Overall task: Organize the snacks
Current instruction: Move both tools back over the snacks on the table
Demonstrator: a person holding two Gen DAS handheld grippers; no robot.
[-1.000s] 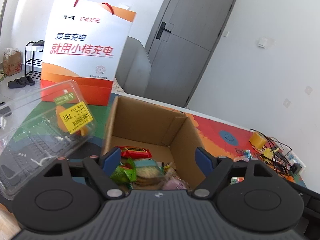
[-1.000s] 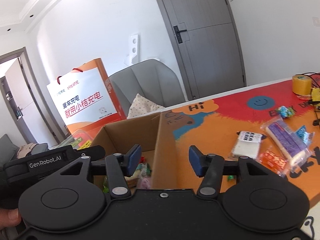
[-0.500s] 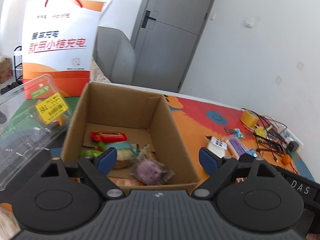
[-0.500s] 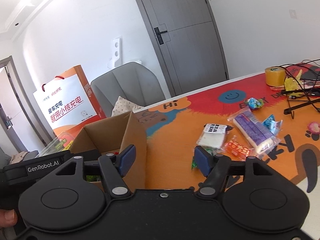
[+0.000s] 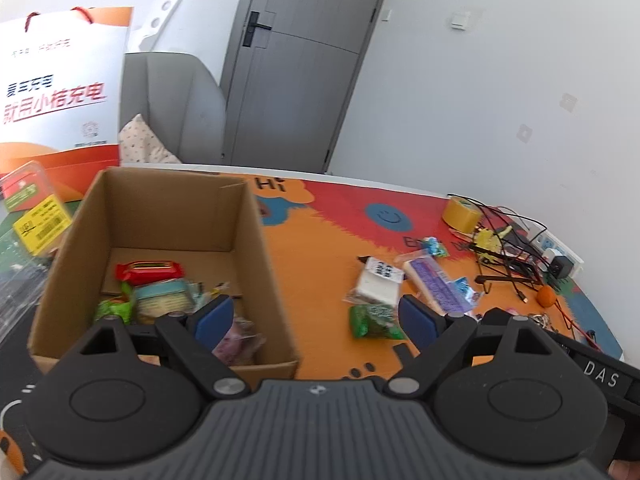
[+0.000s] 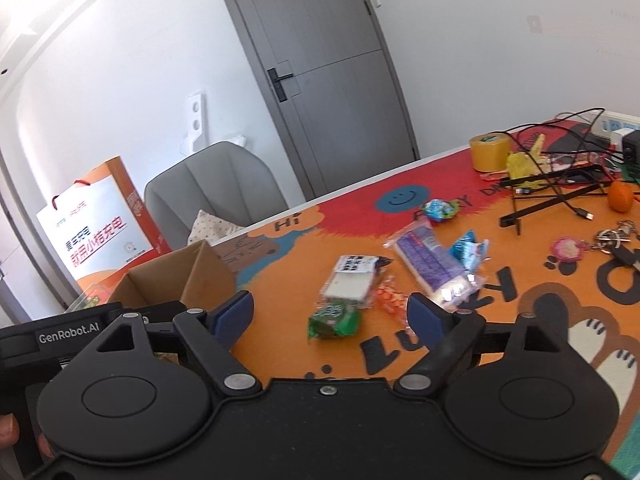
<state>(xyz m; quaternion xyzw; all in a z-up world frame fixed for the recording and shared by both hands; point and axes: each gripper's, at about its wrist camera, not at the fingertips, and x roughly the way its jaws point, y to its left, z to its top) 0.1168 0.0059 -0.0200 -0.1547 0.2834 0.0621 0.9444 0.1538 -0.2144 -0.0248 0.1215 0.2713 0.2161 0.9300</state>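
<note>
An open cardboard box (image 5: 256,236) holds several snacks, among them a red pack (image 5: 150,271) and a pink pack (image 5: 238,342); the box also shows in the right wrist view (image 6: 200,276). Loose snacks lie on the orange mat: a green pack (image 6: 333,322), a white pack (image 6: 352,280), an orange pack (image 6: 386,298), a purple bar (image 6: 430,260) and blue candies (image 6: 440,210). My left gripper (image 5: 314,318) is open and empty, over the box's right wall. My right gripper (image 6: 331,318) is open and empty, just above the green pack.
An orange-white paper bag (image 5: 60,92) and a clear plastic container (image 5: 28,216) stand left of the box. A yellow tape roll (image 6: 490,152), cables, a black stand (image 6: 552,196), an orange fruit (image 6: 621,196) and keys (image 6: 616,238) crowd the right. A grey chair (image 6: 216,188) stands behind the table.
Both grippers have swung right, away from the box toward the loose snacks on the mat. Both stay open and empty.
</note>
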